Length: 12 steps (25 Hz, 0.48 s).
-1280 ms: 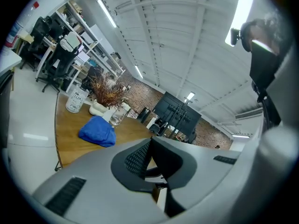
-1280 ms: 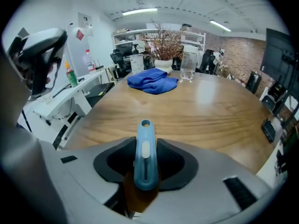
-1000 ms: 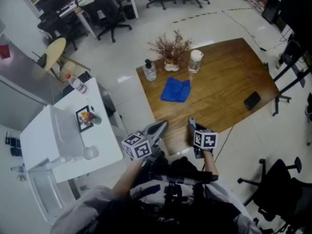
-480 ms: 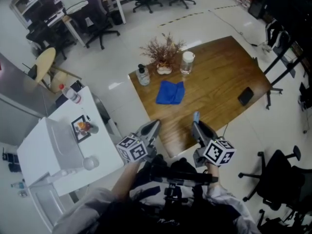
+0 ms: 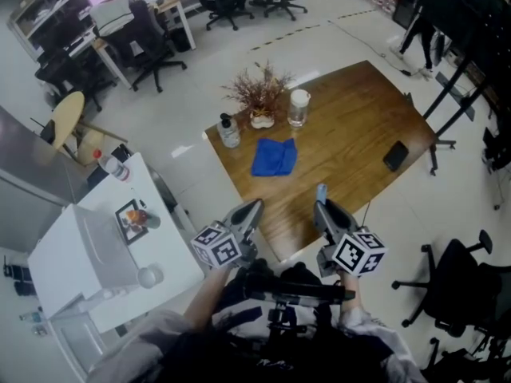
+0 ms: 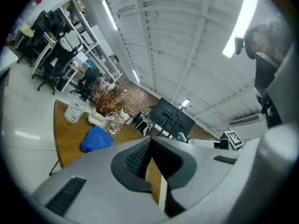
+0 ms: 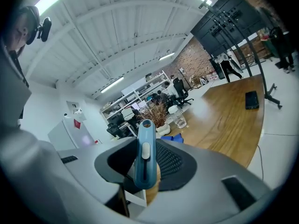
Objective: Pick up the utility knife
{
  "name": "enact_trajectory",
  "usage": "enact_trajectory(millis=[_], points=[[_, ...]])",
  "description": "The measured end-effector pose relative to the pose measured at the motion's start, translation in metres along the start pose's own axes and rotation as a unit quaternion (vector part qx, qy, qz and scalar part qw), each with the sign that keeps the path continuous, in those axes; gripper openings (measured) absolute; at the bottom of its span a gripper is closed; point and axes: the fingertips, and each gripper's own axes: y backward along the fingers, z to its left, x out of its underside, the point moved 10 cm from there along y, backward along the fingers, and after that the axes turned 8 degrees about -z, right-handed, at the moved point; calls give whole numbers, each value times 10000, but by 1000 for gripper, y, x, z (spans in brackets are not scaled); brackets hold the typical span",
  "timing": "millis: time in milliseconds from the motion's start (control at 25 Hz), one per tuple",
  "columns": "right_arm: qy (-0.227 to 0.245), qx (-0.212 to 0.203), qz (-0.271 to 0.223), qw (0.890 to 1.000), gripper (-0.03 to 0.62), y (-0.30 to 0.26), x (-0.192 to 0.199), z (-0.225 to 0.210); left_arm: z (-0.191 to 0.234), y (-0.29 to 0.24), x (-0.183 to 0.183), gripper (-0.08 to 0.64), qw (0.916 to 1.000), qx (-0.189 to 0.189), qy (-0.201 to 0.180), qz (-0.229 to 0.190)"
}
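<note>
Both tongs hang over the near edge of the wooden worktop (image 5: 359, 118). The blue utility knife (image 7: 144, 155) stands clamped between the pads of the right tongs (image 7: 145, 164), lifted clear. The left tongs (image 6: 150, 146) are closed together on nothing.

Head view looks steeply down from high over table (image 5: 359, 118), left gripper (image 5: 254, 207) and right gripper (image 5: 323, 210); both gripper views skim low across that table, sharing cloth (image 5: 274, 157) and plant (image 5: 257, 94).
</note>
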Motion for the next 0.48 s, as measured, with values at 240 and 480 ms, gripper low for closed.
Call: enact_trajectory(millis=[240, 480], points=[[221, 324, 378, 9985, 140, -10, 8, -9, 3, 6, -1, 6, 9999, -124, 48, 6], [552, 1087, 1439, 9821, 140, -22, 57, -46, 4, 13, -2, 6, 9996, -266, 74, -35]])
